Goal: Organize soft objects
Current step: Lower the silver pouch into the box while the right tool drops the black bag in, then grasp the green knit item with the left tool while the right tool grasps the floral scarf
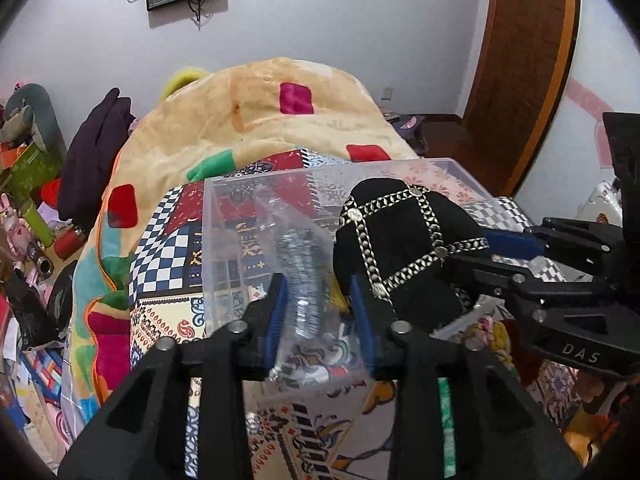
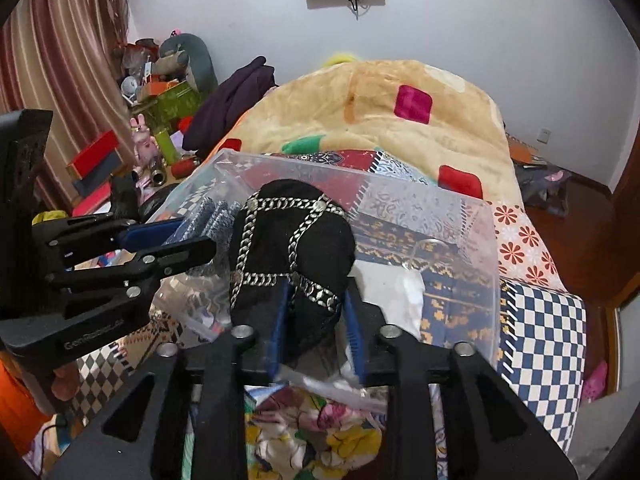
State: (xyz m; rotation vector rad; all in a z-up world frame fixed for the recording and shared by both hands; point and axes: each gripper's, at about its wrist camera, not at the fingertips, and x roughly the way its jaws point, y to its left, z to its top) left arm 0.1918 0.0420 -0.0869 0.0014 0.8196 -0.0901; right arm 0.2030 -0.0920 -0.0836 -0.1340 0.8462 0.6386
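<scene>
A clear plastic storage box (image 1: 224,216) stands on the patterned bed; it also shows in the right wrist view (image 2: 460,248). My left gripper (image 1: 320,292) is shut on a clear plastic bag with grey-white fabric inside (image 1: 298,280), held over the box. The bag also shows in the right wrist view (image 2: 216,216) between the left gripper (image 2: 188,240). My right gripper (image 2: 314,308) is shut on a black soft item with silver chain trim (image 2: 292,236), held above the box. That item also shows in the left wrist view (image 1: 396,236), with the right gripper (image 1: 492,252) beside it.
A beige blanket with coloured squares (image 1: 280,120) is heaped at the far end of the bed. A floral cloth (image 2: 320,432) lies below the grippers. Clutter of toys and boxes (image 2: 152,120) fills the left side. A wooden door (image 1: 520,60) stands at right.
</scene>
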